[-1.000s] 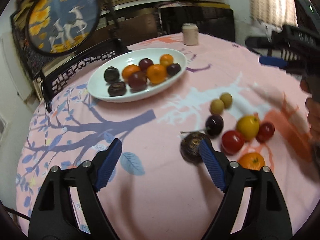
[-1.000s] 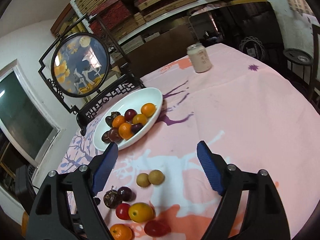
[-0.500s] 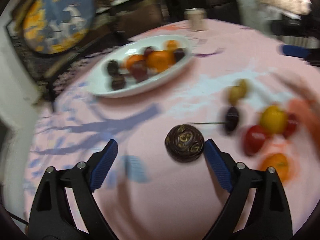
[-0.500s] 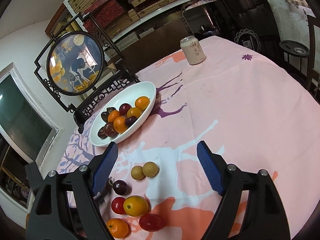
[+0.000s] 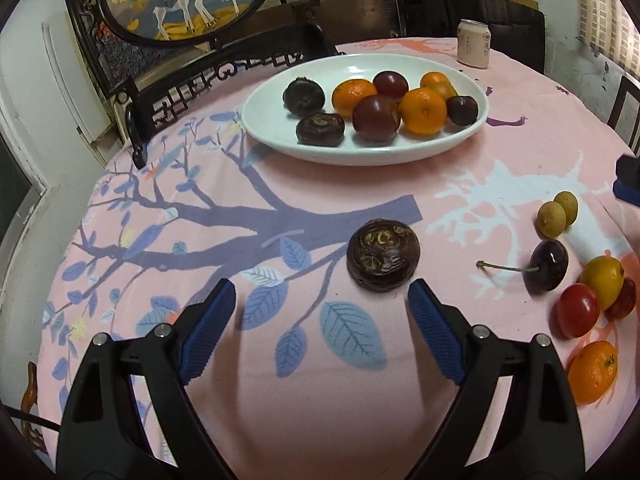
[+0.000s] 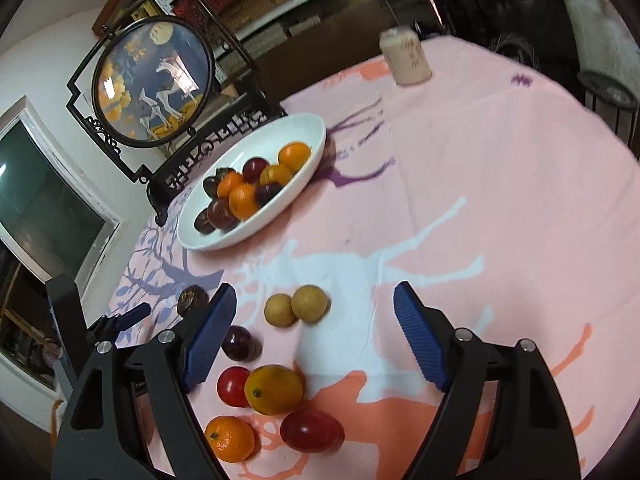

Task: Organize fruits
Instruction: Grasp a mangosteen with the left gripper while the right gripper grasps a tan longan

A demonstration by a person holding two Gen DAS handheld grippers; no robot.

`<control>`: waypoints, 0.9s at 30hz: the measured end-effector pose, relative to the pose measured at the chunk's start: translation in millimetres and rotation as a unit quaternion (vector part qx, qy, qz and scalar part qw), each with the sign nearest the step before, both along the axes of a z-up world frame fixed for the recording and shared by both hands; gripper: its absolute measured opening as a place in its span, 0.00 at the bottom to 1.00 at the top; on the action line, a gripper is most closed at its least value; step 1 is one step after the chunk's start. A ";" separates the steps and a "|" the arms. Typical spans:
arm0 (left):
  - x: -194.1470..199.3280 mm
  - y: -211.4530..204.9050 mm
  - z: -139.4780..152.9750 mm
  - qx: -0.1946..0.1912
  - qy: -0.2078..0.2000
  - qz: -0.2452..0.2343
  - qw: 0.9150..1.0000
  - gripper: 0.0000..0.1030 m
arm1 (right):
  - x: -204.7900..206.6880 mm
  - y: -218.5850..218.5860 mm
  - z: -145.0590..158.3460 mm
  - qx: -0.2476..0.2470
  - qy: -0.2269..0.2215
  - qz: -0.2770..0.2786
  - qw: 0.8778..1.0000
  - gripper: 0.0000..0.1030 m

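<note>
One water chestnut loose on the cloth

Water chestnut (image 5: 383, 255) lies on the pink cloth (image 5: 280, 380), just ahead of the left gripper (image 5: 322, 304), jaws wide, touching nothing. White bowl (image 5: 304, 148) of fruit sits farther back. Right gripper (image 6: 314, 312), wide and empty, hovers over two longans (image 6: 296, 304); cherry (image 6: 239, 342), tomato (image 6: 233, 386), lemon (image 6: 274, 389), mandarin (image 6: 230, 438) nearby.

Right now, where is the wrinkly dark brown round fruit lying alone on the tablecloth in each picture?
Left wrist view: the wrinkly dark brown round fruit lies centre, just ahead of the open left gripper.
Right wrist view: same fruit sits far left, beside the right gripper's left finger.
Shared landmark: the white oval bowl of fruit.
</note>
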State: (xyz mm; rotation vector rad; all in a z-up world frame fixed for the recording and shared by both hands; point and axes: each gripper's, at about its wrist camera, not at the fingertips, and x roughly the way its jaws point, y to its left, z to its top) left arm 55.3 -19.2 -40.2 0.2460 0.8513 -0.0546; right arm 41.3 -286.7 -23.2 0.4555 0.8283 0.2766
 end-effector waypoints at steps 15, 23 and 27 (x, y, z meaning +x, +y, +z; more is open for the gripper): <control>6.7 -12.6 -3.1 0.004 -0.001 -0.025 1.000 0.85 | 14.0 24.9 -15.3 -0.029 0.028 0.035 0.999 0.50; 11.3 -10.3 -4.4 -0.020 0.013 -0.032 0.999 0.67 | 22.8 28.3 -20.9 -0.029 0.039 0.032 0.998 0.44; 14.4 -13.5 -4.7 -0.029 0.015 -0.043 0.999 0.55 | 25.8 30.8 -23.5 -0.012 0.044 0.042 0.998 0.37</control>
